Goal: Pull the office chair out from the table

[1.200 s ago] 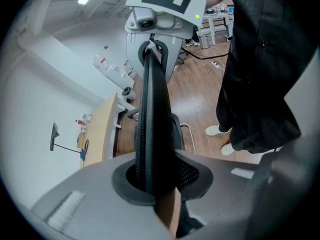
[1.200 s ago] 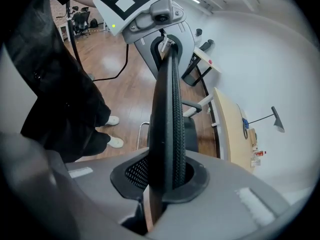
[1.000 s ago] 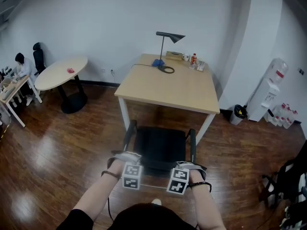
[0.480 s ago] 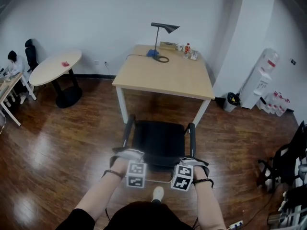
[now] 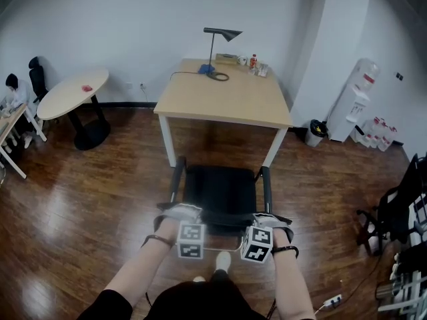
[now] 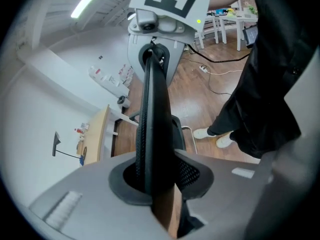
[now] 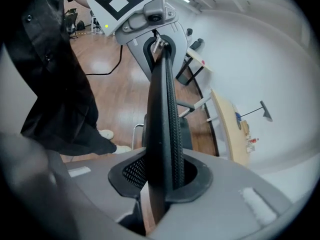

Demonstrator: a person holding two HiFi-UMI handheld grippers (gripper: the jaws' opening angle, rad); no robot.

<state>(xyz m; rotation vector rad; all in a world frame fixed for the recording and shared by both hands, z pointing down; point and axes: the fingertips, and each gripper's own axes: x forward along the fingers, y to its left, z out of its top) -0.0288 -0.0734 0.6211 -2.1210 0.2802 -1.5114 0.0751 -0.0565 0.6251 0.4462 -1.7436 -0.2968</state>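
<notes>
A: While left tool [image 5: 177, 212] and right tool [image 5: 270, 220] clamp down, what's gripped?
B: the office chair [image 5: 223, 192]; backrest top edge pinched in both; right jaws just been opening slightly, backrest between them; seat ahead of tools, desk [image 5: 227, 99] beyond

Right tool [image 7: 159, 181], jaws just opening, astride office chair backrest [image 7: 162, 104].

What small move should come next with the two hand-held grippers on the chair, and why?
Probably let go: the office chair already looks clear of the table. The right hand-held gripper, backrest between its jaws, has just been opening; I'd open the left hand-held gripper too and lift both off.
</notes>
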